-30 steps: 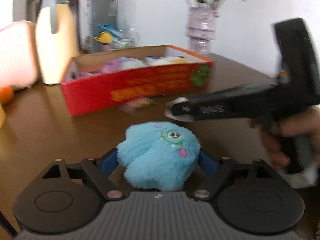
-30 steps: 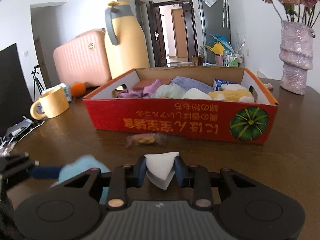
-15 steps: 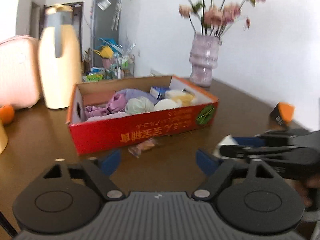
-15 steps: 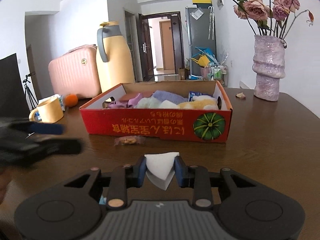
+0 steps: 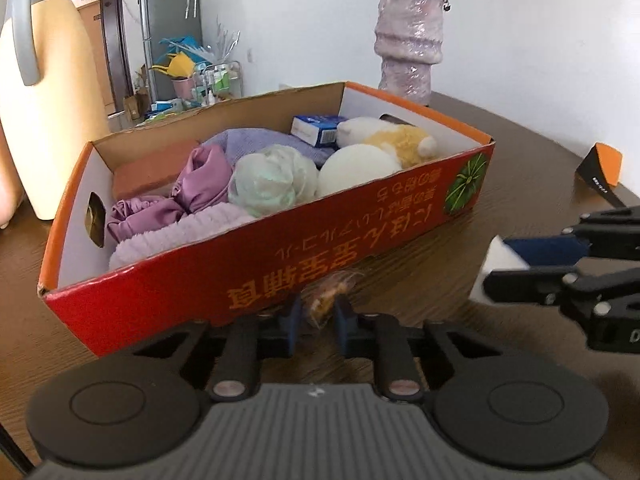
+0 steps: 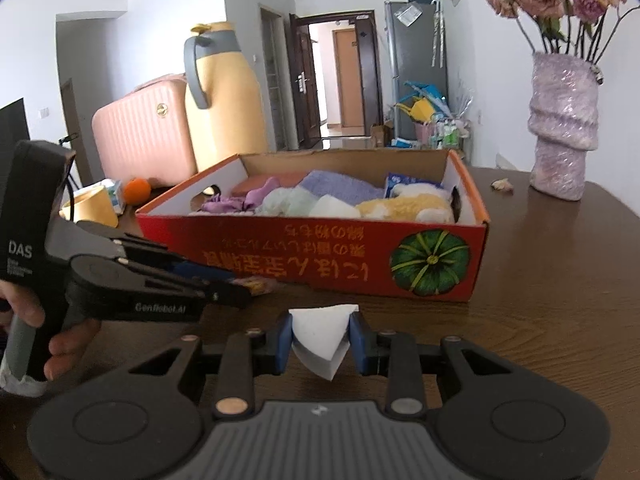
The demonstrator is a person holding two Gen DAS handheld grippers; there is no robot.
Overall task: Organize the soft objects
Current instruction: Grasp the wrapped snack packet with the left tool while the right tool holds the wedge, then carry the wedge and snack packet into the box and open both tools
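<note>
The left gripper is closing its jaws on a small clear-wrapped snack lying against the red cardboard box of soft things, while the right gripper is holding a white wedge just beside.

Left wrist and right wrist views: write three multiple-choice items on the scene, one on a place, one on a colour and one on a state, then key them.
1. Where does the snack packet lie?
A. inside the box
B. on the table, just before the box's front wall
C. on the floor

2. What colour is the box's outer front wall?
A. red
B. blue
C. white

3. What state is the right gripper in?
A. open and empty
B. shut on a blue plush
C. shut on a white wedge

Key:
1 B, it lies on bare wood before the wall.
2 A, red with orange print.
3 C, both pads press the wedge's sides.
</note>
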